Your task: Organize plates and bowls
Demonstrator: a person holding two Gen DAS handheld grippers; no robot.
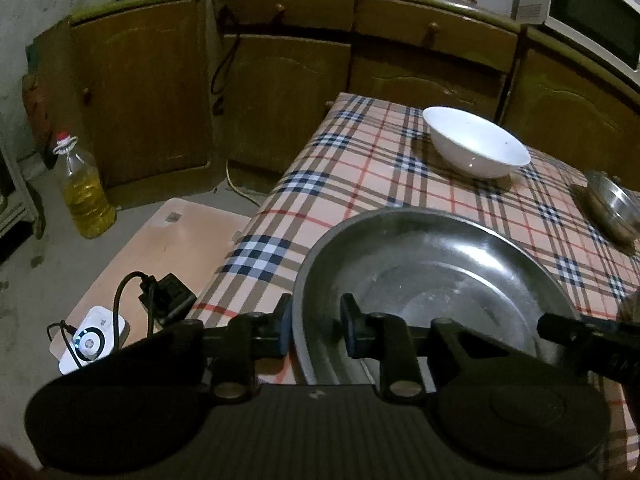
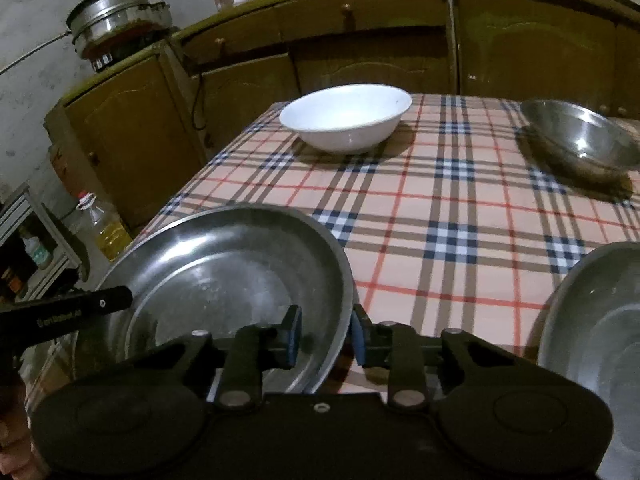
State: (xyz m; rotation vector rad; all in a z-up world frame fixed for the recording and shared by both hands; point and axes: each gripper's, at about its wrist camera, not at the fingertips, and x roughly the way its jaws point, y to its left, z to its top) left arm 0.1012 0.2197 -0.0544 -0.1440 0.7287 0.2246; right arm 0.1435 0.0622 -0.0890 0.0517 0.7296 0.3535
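Your left gripper (image 1: 316, 326) straddles the near left rim of the large steel plate (image 1: 432, 264), one finger outside and one inside; the jaws are parted with gaps showing on both sides of the rim, so it is not clamped. Your right gripper (image 2: 326, 334) does the same on the plate's (image 2: 224, 264) right rim, its jaws also spread with a gap around the metal. The plate sits on the checked tabletop (image 2: 460, 208) directly ahead of both grippers. To the right of your right gripper lies a second steel plate (image 2: 600, 320), cut off by the frame edge. Farther ahead, past the plate, stands the white bowl (image 2: 346, 118), and far ahead to the right a steel bowl (image 2: 580, 140). Beyond the tabletop run brown cabinets (image 2: 360, 52).
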